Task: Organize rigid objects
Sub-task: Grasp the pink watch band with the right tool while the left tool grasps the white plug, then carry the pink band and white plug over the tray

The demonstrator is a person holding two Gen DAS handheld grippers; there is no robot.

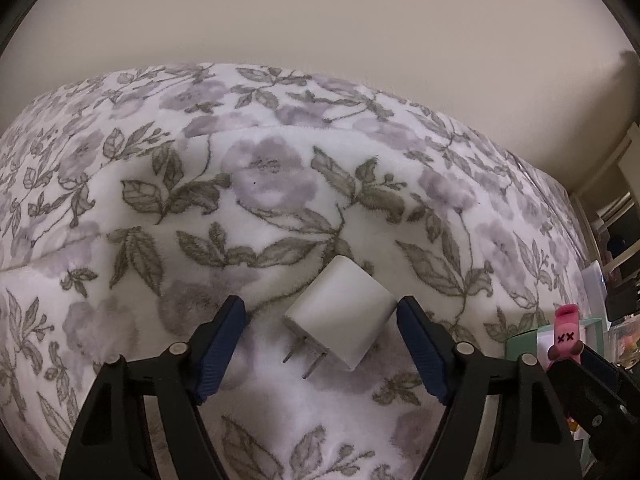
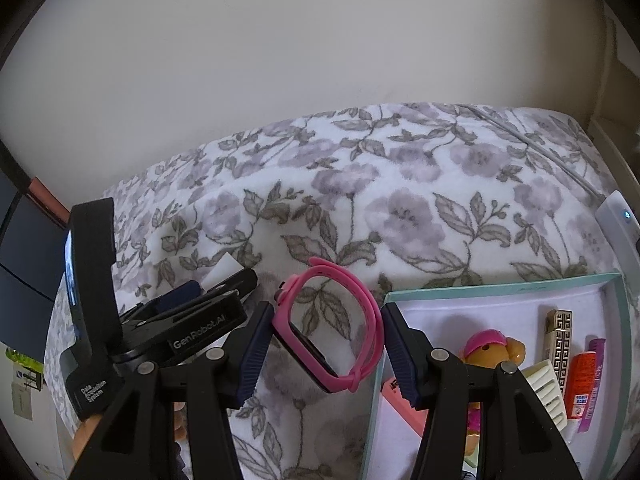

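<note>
box point(image 2: 500, 286) cut off by right tool; toy point(image 2: 494, 350) partly hidden

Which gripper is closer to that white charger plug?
Left. The left gripper straddles the white charger plug on the blanket; the right gripper grips the pink watch farther right.

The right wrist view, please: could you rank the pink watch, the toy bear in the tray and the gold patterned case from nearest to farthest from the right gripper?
1. pink watch: between the right gripper fingers, held.
2. toy bear: in the tray, just right of the right finger.
3. gold patterned case: farther right in the tray.
</note>
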